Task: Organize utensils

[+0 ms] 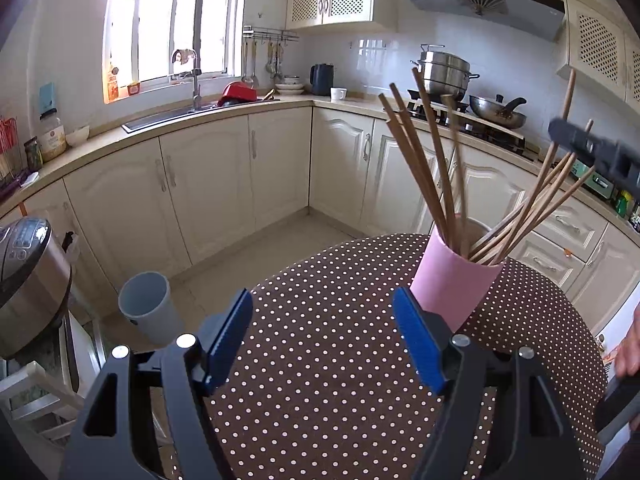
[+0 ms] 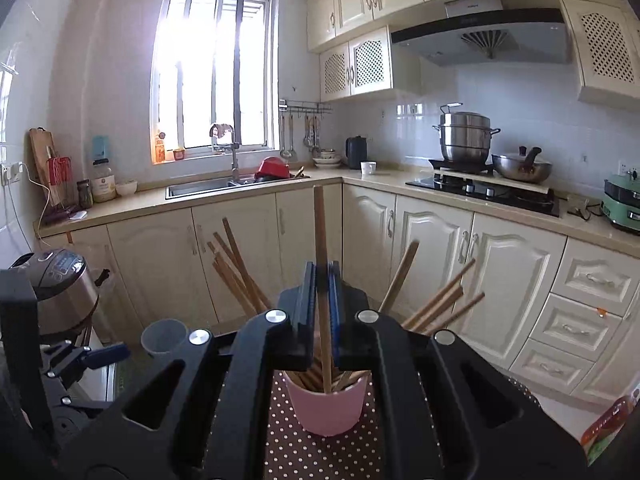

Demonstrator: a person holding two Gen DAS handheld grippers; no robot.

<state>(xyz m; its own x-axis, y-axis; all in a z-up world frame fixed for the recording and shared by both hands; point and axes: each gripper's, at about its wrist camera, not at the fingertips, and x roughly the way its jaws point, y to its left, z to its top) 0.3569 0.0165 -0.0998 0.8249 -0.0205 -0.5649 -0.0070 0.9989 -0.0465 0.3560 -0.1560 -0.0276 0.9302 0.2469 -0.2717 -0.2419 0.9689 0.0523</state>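
Our right hand-held gripper [image 2: 323,280] is clamped on one chopstick [image 2: 320,224], upright, its tip inside the pink cup [image 2: 328,408] at lower centre. Our left hand-held gripper [image 1: 322,320] gapes empty, the cup just upper right.

Left of the sink [image 2: 200,189]: jar [image 2: 103,184], small bowl [image 2: 126,187], cutting board [image 2: 40,160]; right of it: red bowl [image 2: 273,168], black kettle [image 2: 356,152], white cup [image 2: 368,167], steamer pot [image 2: 466,136], wok [image 2: 522,168].
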